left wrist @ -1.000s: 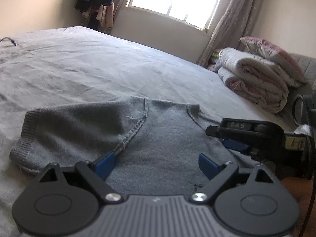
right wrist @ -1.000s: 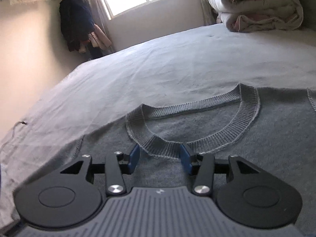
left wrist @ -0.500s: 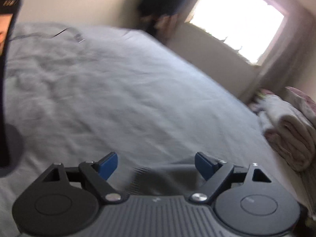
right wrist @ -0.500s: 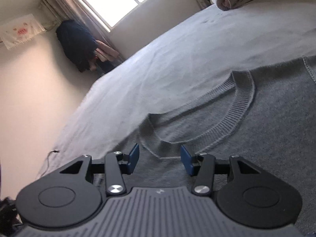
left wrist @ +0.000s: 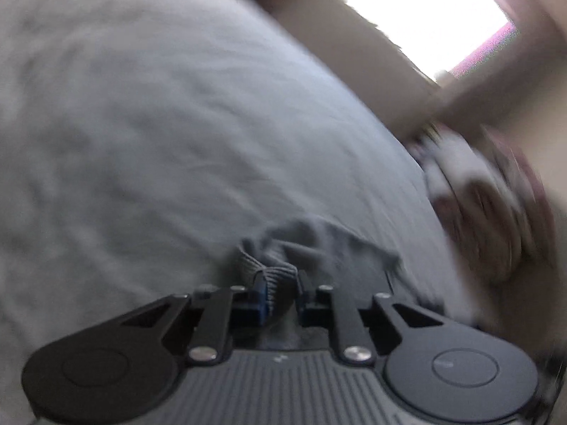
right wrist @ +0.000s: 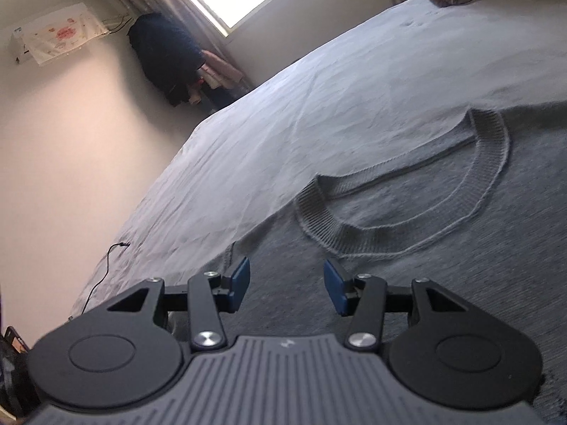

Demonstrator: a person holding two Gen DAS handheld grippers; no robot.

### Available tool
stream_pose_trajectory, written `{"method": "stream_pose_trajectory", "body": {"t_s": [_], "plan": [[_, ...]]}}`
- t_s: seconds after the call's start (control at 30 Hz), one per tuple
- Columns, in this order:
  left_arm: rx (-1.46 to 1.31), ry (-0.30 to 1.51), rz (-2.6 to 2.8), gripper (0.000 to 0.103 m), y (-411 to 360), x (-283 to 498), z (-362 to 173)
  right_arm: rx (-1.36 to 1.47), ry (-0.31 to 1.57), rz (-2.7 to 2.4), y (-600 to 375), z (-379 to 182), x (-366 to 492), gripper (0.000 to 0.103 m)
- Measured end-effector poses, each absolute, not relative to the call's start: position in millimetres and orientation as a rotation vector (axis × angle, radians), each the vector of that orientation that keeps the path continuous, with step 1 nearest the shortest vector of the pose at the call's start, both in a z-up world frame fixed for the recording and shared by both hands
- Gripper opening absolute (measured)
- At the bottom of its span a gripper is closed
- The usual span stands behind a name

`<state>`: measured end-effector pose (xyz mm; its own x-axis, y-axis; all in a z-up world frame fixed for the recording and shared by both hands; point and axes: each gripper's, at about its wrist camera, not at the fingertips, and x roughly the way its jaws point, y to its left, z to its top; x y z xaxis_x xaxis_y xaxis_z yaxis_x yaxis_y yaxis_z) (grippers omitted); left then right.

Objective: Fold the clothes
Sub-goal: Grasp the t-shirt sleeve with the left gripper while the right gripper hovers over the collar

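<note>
two claws work a grey sweater (right wrist: 443, 265) spread on the bed (right wrist: 319, 88): left claw (left wrist: 280, 288) clenched on a ribbed edge, right claw (right wrist: 285, 283) released above the shoulder, so a thin pinch could slip and bunch the knit.

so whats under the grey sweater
The grey sweater lies on the grey bedsheet, which shows all around it. Whatever sits directly beneath the knit is covered.

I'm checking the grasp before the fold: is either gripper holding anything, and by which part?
The left gripper pinches the grey sweater by a ribbed edge, probably a cuff. The right gripper is open, holding nothing.
</note>
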<state>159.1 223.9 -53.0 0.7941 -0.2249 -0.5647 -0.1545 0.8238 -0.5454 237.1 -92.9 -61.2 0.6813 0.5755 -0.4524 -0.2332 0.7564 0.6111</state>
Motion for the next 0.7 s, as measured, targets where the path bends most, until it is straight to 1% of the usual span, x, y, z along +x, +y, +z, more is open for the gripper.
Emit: {"method": "stream_pose_trajectory", "body": {"t_s": [0.07, 0.17, 0.2, 0.23, 0.27, 0.3, 0.37, 0.4, 0.43, 0.53, 0.63, 0.7], "plan": [[-0.467, 0.664, -0.151, 0.016, 200.3, 158.0, -47.5, 0.529, 0.686, 0.504, -87.9, -61.5, 236.1, 0.052], [-0.342, 0.711, -0.268, 0.017, 173.0, 156.4, -46.8, 0.502, 0.695, 0.541, -80.4, -61.9, 234.6, 0.052], [-0.308, 0.723, -0.289, 0.022, 166.4, 155.3, -46.1, 0.493, 0.698, 0.553, -77.8, -62.1, 234.1, 0.052], [-0.287, 0.727, -0.285, 0.030, 163.6, 152.9, -44.2, 0.483, 0.700, 0.565, -75.3, -62.2, 233.7, 0.052], [-0.266, 0.731, -0.281, 0.035, 160.8, 150.6, -42.3, 0.474, 0.703, 0.577, -72.8, -62.4, 233.2, 0.052], [-0.250, 0.731, -0.277, 0.043, 158.8, 147.4, -39.7, 0.465, 0.706, 0.589, -70.3, -62.6, 232.7, 0.052], [-0.247, 0.707, -0.259, 0.048, 162.1, 138.3, -31.7, 0.446, 0.711, 0.613, -65.3, -62.9, 231.7, 0.052], [-0.248, 0.694, -0.246, 0.054, 165.5, 134.5, -28.3, 0.439, 0.715, 0.619, -63.5, -63.3, 231.7, 0.052], [-0.255, 0.682, -0.228, 0.057, 170.6, 131.7, -25.9, 0.434, 0.720, 0.613, -63.1, -64.4, 232.6, 0.051], [-0.290, 0.644, -0.155, 0.057, 188.6, 123.0, -17.0, 0.449, 0.727, 0.612, -66.1, -65.8, 233.8, 0.051], [-0.322, 0.623, -0.064, 0.064, 205.9, 122.6, -10.7, 0.466, 0.731, 0.613, -68.4, -67.3, 235.8, 0.051], [-0.349, 0.632, -0.036, 0.065, 212.1, 127.3, -9.6, 0.468, 0.733, 0.612, -68.7, -67.7, 236.3, 0.051]]}}
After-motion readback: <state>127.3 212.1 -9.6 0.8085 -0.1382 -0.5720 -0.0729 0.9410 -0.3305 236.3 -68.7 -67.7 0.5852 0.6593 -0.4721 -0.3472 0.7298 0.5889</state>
